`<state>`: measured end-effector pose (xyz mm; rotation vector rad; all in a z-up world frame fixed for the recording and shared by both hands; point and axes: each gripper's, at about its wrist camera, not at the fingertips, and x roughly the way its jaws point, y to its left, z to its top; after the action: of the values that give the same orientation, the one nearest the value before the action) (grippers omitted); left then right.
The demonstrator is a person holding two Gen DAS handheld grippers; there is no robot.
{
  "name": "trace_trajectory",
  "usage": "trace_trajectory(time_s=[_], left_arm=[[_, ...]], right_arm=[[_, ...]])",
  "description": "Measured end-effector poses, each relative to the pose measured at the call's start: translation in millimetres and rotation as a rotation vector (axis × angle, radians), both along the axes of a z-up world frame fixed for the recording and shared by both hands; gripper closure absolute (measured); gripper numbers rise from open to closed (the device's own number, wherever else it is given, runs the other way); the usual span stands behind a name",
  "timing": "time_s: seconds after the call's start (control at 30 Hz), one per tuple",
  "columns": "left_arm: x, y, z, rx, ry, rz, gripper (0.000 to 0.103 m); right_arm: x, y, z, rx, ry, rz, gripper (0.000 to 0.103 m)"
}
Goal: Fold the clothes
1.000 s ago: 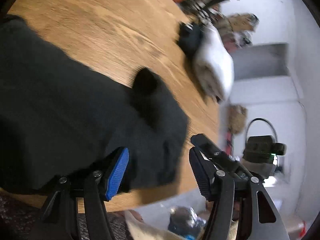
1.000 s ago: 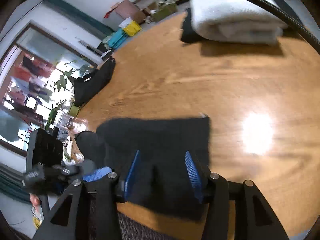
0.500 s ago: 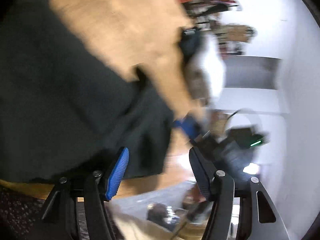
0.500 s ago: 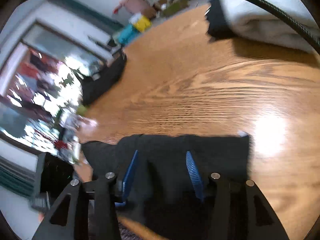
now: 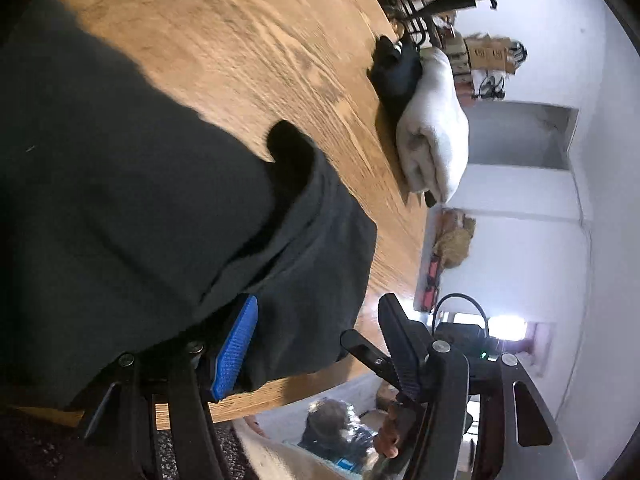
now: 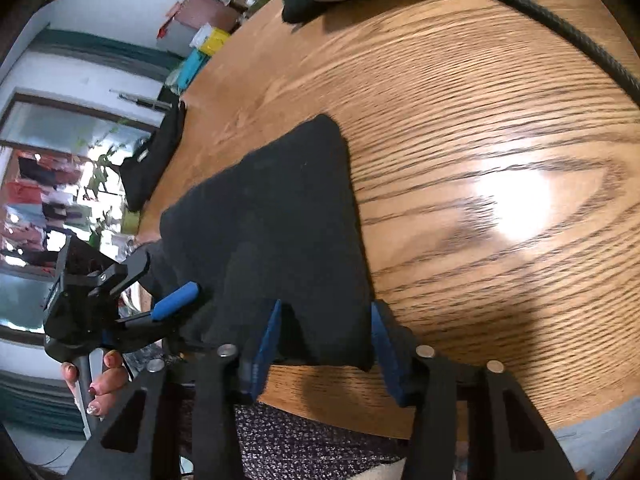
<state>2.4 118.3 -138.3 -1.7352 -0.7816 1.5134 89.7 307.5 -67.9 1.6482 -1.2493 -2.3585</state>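
While both claws sit at the near edge of the wood surface (image 6: 460, 112), a dark garment (image 6: 276, 216) lies folded flat there.
Left claw (image 5: 316, 344): jaws apart, blue pad (image 5: 236, 344) against the garment (image 5: 140, 208) edge, other finger off the cloth, nothing clamped. Right claw (image 6: 326, 344): jaws apart, straddling the garment's near corner, cloth between the pads; can't tell if they touch it. In the right view the left claw (image 6: 160, 286) is at the garment's left side, hand (image 6: 100, 380) on its handle. White folded stack (image 5: 436, 128) on black cloth (image 5: 396, 76) at the far edge, well apart. Another dark piece (image 6: 154, 160) hangs off the left rim. Black cable (image 6: 560, 28) crosses top right.
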Motion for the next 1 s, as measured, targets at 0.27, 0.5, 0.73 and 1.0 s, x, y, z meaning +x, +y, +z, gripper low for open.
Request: trace_trajectory(time_s=[0.27,0.5,0.73,1.0], left_arm=[[2,-9,-26,0.103,-0.026,0.09,0.039],[8,-45,-27,0.281,-0.092,0.147,0.039],[19,-123,-61,0.672,-0.242,0.389,0.039],[25,-269,-17,0.662,0.037,0.661,0.039]], right_arm=[[-11,-11,31,-0.077,0.163,-0.023,0.093],[-51,-69,94,-0.015,0.303,0.171,0.094],[-100,-148,125,0.011,0.379,0.388,0.095],[-121,-241,111,0.015,0.329,0.673,0.095]])
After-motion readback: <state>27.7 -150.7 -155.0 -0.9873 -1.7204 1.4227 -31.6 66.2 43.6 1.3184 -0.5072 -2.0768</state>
